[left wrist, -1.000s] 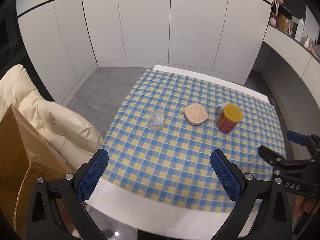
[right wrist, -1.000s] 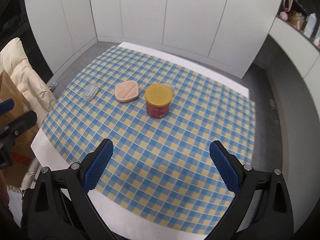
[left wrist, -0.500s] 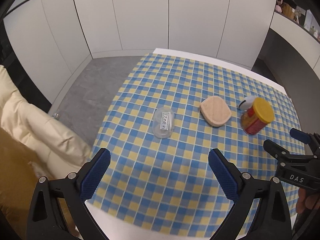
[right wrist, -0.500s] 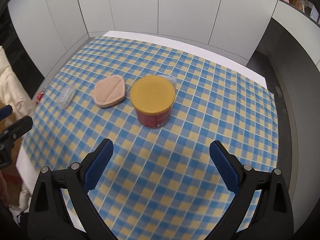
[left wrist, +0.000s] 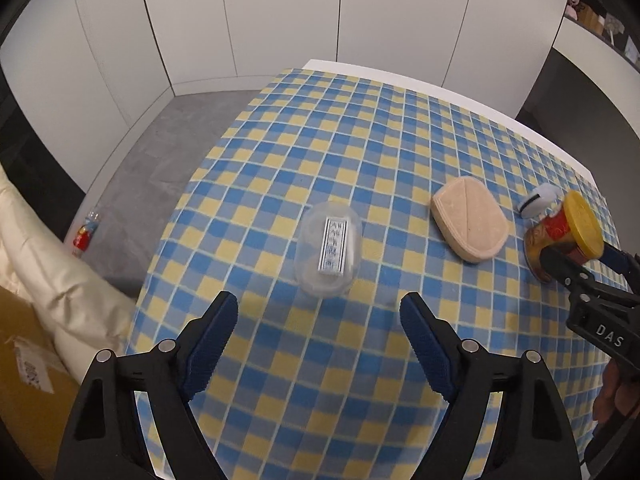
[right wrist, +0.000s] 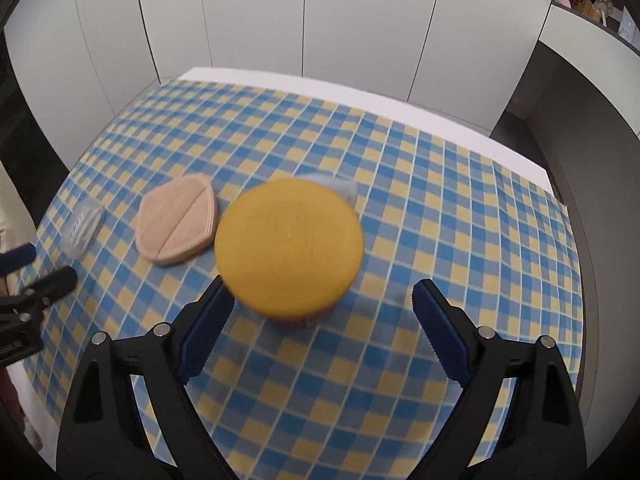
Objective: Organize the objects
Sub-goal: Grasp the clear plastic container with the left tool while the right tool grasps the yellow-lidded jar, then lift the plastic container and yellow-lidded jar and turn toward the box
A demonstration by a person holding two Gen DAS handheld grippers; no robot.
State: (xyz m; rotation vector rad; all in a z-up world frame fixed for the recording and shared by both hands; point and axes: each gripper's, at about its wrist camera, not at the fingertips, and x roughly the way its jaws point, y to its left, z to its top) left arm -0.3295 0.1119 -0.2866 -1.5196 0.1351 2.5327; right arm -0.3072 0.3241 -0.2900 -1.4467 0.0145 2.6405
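Note:
On the blue-and-yellow checked tablecloth (left wrist: 360,152) lie a clear oval plastic box (left wrist: 328,250) with a label, a peach pad (left wrist: 470,218) and a red jar with a yellow lid (left wrist: 564,236). My left gripper (left wrist: 320,312) hovers just short of the clear box, jaws closing, nothing between the pads. My right gripper (right wrist: 322,294) hangs over the jar (right wrist: 288,246), jaws closing around it; the pads stand apart from its sides. The pad (right wrist: 176,218), the clear box (right wrist: 82,228) and the left gripper (right wrist: 36,270) show at the left.
A small white and blue object (left wrist: 538,200) sits behind the jar. A cream padded cushion (left wrist: 40,248) and a cardboard box (left wrist: 24,360) stand left of the table. A small bottle (left wrist: 82,236) lies on the grey floor. White cabinets line the back.
Both grippers have come down and forward toward the table. The clear box and the jar now loom larger, and both pairs of jaws have narrowed a little.

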